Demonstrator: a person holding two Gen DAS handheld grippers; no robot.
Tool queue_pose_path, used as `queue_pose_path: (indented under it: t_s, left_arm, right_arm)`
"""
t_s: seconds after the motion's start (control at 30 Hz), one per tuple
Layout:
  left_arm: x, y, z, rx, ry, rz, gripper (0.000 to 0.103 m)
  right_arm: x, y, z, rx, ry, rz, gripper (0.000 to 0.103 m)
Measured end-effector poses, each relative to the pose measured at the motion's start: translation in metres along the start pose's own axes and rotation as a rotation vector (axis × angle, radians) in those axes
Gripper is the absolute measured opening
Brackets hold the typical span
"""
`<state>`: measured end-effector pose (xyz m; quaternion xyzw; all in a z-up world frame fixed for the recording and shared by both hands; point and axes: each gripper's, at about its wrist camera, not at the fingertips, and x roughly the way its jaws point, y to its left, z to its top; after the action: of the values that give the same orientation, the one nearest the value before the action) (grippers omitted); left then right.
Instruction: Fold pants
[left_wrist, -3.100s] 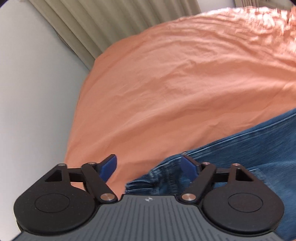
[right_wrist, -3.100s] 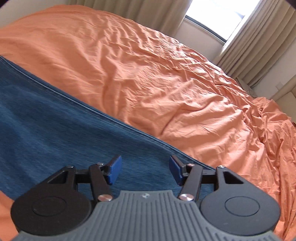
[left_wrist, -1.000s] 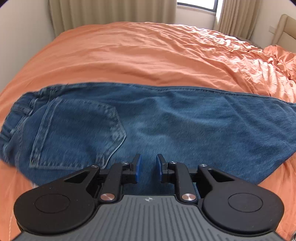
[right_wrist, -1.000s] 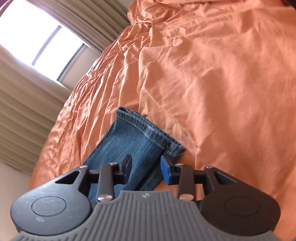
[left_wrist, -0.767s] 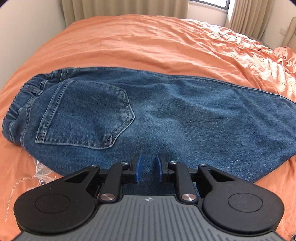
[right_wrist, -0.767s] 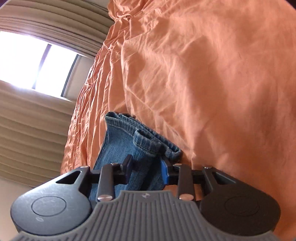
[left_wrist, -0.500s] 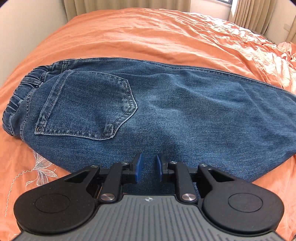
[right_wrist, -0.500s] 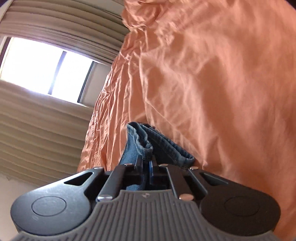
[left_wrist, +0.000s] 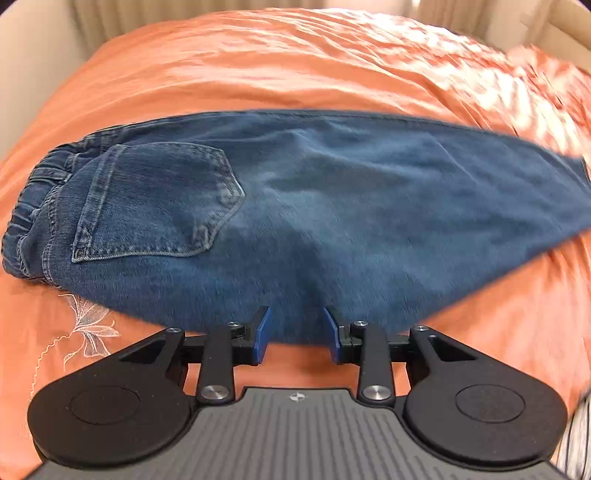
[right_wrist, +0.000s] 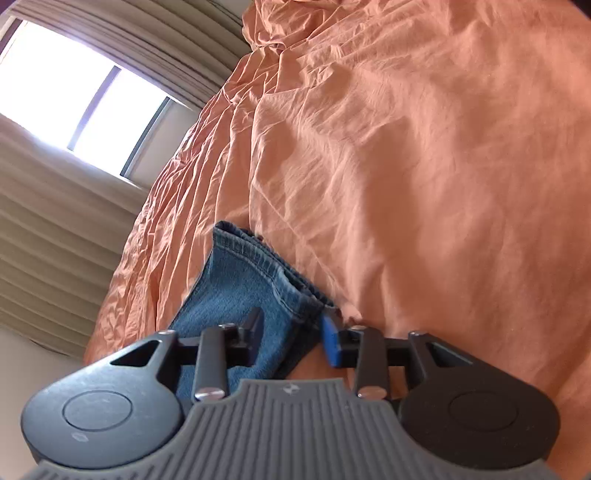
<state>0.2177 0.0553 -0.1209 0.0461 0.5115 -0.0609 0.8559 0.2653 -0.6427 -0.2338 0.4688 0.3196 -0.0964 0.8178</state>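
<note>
Blue jeans (left_wrist: 314, 206) lie flat across the orange bed cover (left_wrist: 295, 59). The waistband (left_wrist: 26, 221) is at the left, a back pocket (left_wrist: 155, 199) faces up, and the legs run off to the right. My left gripper (left_wrist: 296, 338) sits at the jeans' near edge. Its jaws are opening, with denim between the blue pads but not pressed. In the right wrist view the leg hem (right_wrist: 255, 254) lies on the cover. My right gripper (right_wrist: 291, 338) is over it with jaws opening. The hem's near part lies loose between the fingers.
A pale embroidered flower (left_wrist: 85, 325) marks the cover near the waistband. Beige curtains (right_wrist: 44, 236) and a bright window (right_wrist: 55, 85) stand beyond the bed's far side. Wrinkled orange cover (right_wrist: 424, 166) stretches past the hem.
The left jaws, nearly shut on the jeans' near edge, have spread apart and drawn back slightly. The right jaws closed on the lifted hem, then parted; the hem lies flat again.
</note>
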Motion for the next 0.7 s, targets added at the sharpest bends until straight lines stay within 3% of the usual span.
queue_pose_path:
  t_s: [0.13,0.23,0.3,0.4,0.57,0.7]
  left_arm:
    - [0.001,-0.015,-0.017,0.14,0.084,-0.003,0.039]
    - [0.01,-0.028,-0.025,0.212,0.11,0.039,0.039]
    - [0.018,-0.033,-0.024,0.209,0.107,0.027,0.048]
    - [0.027,-0.034,-0.017,0.126,0.071,-0.035,0.053]
    - [0.027,-0.032,-0.021,-0.152,-0.095,-0.019,0.058]
    - [0.025,-0.025,-0.034,-0.391,-0.168,-0.033,0.061]
  right_arm:
    - [-0.002,0.0,-0.014,-0.017,0.034,-0.019,0.036]
    - [-0.001,0.0,-0.022,-0.006,0.03,-0.028,0.036]
    - [-0.002,0.002,-0.026,0.004,0.026,-0.032,0.036]
    - [-0.001,0.01,-0.03,-0.015,0.028,-0.044,0.036]
    - [-0.004,0.019,-0.037,-0.054,0.028,-0.052,0.037]
    - [0.001,0.02,-0.039,-0.053,0.033,-0.06,0.037]
